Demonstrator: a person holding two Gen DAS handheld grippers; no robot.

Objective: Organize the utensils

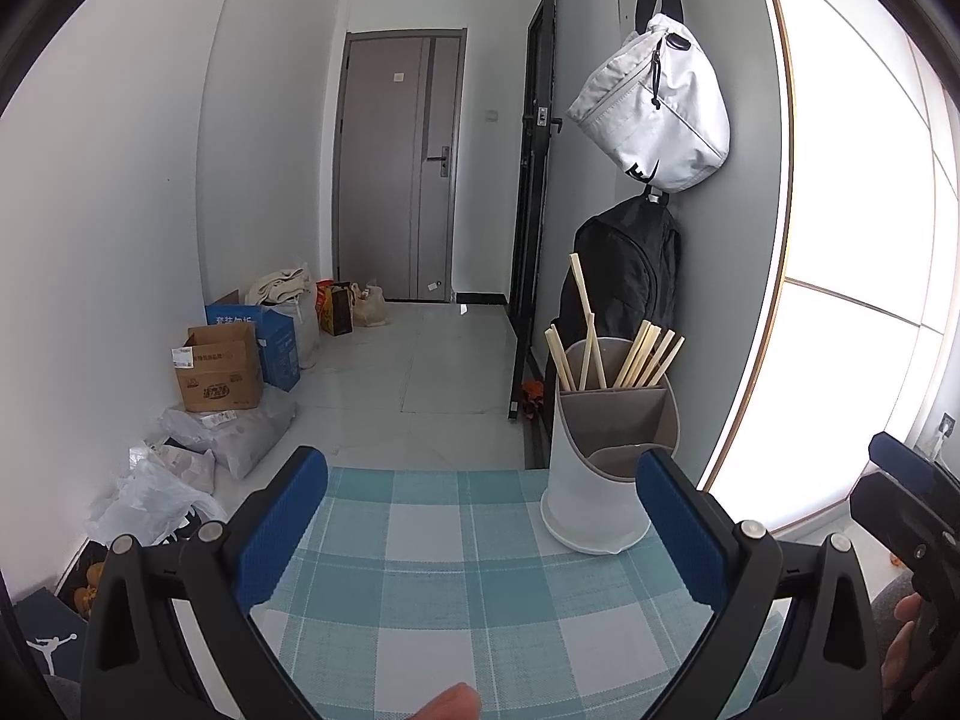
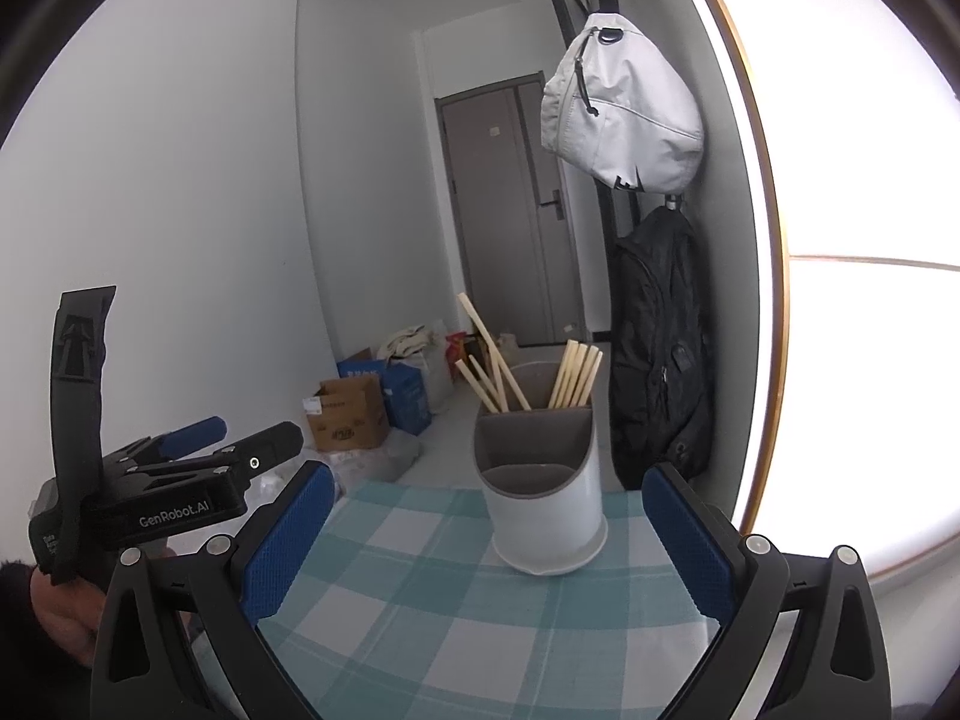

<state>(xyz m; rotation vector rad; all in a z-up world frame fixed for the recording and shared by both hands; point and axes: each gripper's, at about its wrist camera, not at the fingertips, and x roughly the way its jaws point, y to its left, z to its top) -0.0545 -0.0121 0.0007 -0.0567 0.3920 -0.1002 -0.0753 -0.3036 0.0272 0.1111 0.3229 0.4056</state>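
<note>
A white utensil holder point(image 1: 594, 498) with grey compartments stands on the teal checked tablecloth point(image 1: 456, 588), at its far right. It also shows in the right wrist view point(image 2: 543, 516). Several wooden chopsticks point(image 1: 645, 357) stand in its rear compartments, also in the right wrist view point(image 2: 573, 375). The front compartments look empty. My left gripper point(image 1: 483, 531) is open and empty, just left of the holder. My right gripper point(image 2: 489, 540) is open and empty, with the holder between its fingers farther ahead. The left gripper shows at the left of the right wrist view point(image 2: 234, 438).
A white bag point(image 1: 654, 108) and a black backpack point(image 1: 630, 276) hang on the wall behind the holder. Cardboard boxes point(image 1: 219, 369) and plastic bags point(image 1: 150, 492) lie on the floor to the left. A bright window point(image 1: 852, 240) is on the right.
</note>
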